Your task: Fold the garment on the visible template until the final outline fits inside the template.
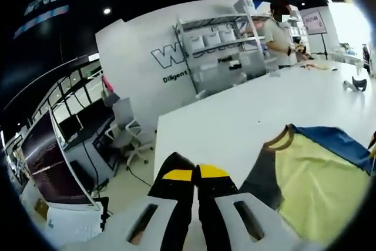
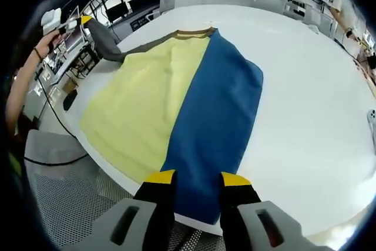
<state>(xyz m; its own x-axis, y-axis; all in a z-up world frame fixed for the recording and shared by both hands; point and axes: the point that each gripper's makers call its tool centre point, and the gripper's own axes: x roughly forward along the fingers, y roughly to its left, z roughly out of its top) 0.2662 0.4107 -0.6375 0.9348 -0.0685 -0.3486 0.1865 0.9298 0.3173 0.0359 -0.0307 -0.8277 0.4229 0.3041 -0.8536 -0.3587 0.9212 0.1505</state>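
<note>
A garment with a yellow panel (image 2: 138, 107), a blue panel (image 2: 214, 121), a brown collar (image 2: 194, 33) and a grey sleeve (image 2: 108, 42) lies spread on the white table (image 2: 305, 104). In the right gripper view the sleeve rises off the table to my left gripper (image 2: 86, 20), which is shut on it. In the left gripper view its yellow-tipped jaws are pressed together at my left gripper (image 1: 195, 173), with the grey sleeve (image 1: 264, 171) and the yellow cloth (image 1: 320, 186) just to the right. My right gripper (image 2: 197, 179) stands open over the blue hem near the table's edge.
A person (image 1: 281, 33) stands by white shelves (image 1: 217, 39) at the far end of the table. A small black object (image 1: 355, 83) lies on the table there. Office chairs (image 1: 126, 124) and desks sit beside the table. A mesh chair (image 2: 53, 168) is below the near edge.
</note>
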